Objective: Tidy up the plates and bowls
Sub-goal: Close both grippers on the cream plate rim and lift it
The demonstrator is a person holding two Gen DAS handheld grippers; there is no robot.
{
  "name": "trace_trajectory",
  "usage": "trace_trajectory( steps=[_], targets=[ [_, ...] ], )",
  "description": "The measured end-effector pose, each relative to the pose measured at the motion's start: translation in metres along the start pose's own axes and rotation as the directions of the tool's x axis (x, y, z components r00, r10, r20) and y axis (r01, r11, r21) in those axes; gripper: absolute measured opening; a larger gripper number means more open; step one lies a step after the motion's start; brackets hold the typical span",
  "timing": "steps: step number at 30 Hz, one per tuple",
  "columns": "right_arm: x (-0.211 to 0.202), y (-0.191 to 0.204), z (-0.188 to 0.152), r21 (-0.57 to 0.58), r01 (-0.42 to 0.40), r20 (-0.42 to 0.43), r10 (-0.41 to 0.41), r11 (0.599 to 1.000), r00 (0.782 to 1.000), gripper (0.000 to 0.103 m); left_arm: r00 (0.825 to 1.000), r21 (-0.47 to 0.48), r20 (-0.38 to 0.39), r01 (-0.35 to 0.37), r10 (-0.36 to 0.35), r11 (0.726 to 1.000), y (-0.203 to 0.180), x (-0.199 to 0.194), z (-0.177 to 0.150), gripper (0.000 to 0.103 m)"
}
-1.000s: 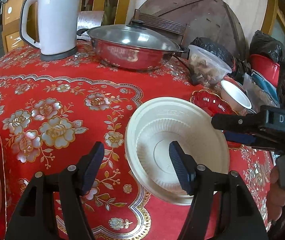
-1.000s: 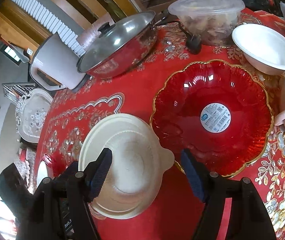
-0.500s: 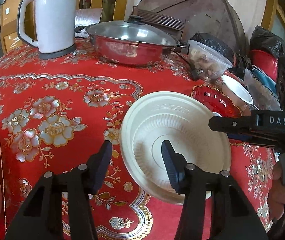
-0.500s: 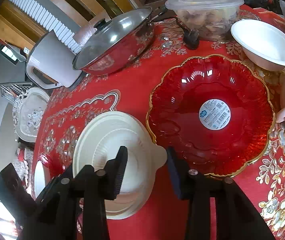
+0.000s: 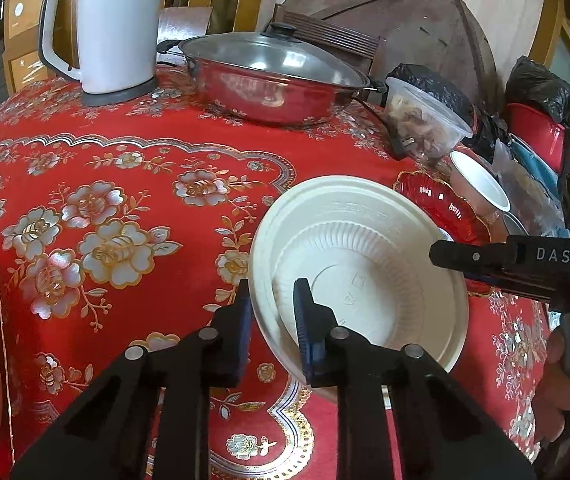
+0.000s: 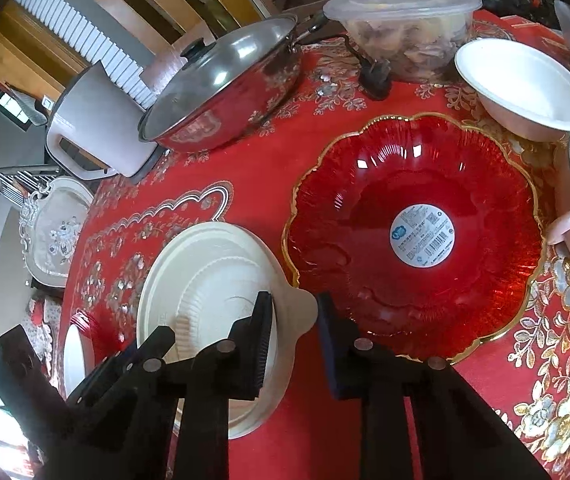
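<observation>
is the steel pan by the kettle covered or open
Covered. A domed glass lid with a black knob sits on the steel pan, its rim meeting the pan's edge all round in both views.

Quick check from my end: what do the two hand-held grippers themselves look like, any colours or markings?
Both are matte black plastic. The left hand-held gripper has two angular arms with round silver pivot pins and dark blue ribbed pads. The right hand-held gripper is built the same; seen from the left wrist camera, its side carries white "DAS" lettering. No cables or sleeves are visible.
</observation>
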State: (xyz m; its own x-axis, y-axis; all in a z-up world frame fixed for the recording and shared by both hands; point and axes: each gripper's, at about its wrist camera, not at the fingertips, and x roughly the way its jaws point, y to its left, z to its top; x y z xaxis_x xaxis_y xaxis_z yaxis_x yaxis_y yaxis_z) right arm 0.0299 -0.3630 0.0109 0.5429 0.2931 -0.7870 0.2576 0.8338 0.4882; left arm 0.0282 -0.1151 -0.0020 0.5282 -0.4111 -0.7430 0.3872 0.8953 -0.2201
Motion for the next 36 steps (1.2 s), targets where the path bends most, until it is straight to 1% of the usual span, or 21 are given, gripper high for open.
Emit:
trace_trajectory(
  steps=[9, 13, 17, 24, 32, 36],
  targets=[
    [-0.009, 0.008, 0.001, -0.012, -0.025, 0.041, 0.025, 1.0, 0.999, 0.023, 1.0, -0.019, 0.021, 0.01, -0.01, 1.0, 0.005, -0.008, 0.004, 0.017],
    [-0.006, 0.009, 0.0, -0.011, -0.03, 0.038, 0.031, 0.999, 0.999, 0.023, 1.0, -0.029, 0.025, 0.014, -0.013, 0.999, 0.009, -0.01, 0.005, 0.017],
    [-0.002, 0.012, 0.0, -0.015, -0.028, 0.034, 0.029, 0.999, 0.999, 0.023, 1.0, -0.035, 0.026, 0.005, -0.005, 0.999, 0.011, -0.01, 0.005, 0.017],
    [-0.005, 0.016, 0.0, -0.023, -0.036, 0.06, 0.037, 0.999, 0.998, 0.023, 1.0, -0.038, 0.029, -0.004, 0.005, 0.999, 0.011, -0.01, 0.005, 0.017],
    [-0.007, 0.029, -0.002, -0.054, -0.045, 0.074, 0.049, 0.998, 0.996, 0.023, 0.998, -0.046, 0.062, -0.015, 0.018, 0.999, 0.017, -0.024, 0.008, 0.017],
    [-0.008, 0.04, -0.004, -0.08, -0.052, 0.078, 0.058, 0.995, 0.995, 0.023, 0.997, -0.048, 0.07, -0.033, 0.037, 0.998, 0.023, -0.031, 0.007, 0.017]
  ],
)
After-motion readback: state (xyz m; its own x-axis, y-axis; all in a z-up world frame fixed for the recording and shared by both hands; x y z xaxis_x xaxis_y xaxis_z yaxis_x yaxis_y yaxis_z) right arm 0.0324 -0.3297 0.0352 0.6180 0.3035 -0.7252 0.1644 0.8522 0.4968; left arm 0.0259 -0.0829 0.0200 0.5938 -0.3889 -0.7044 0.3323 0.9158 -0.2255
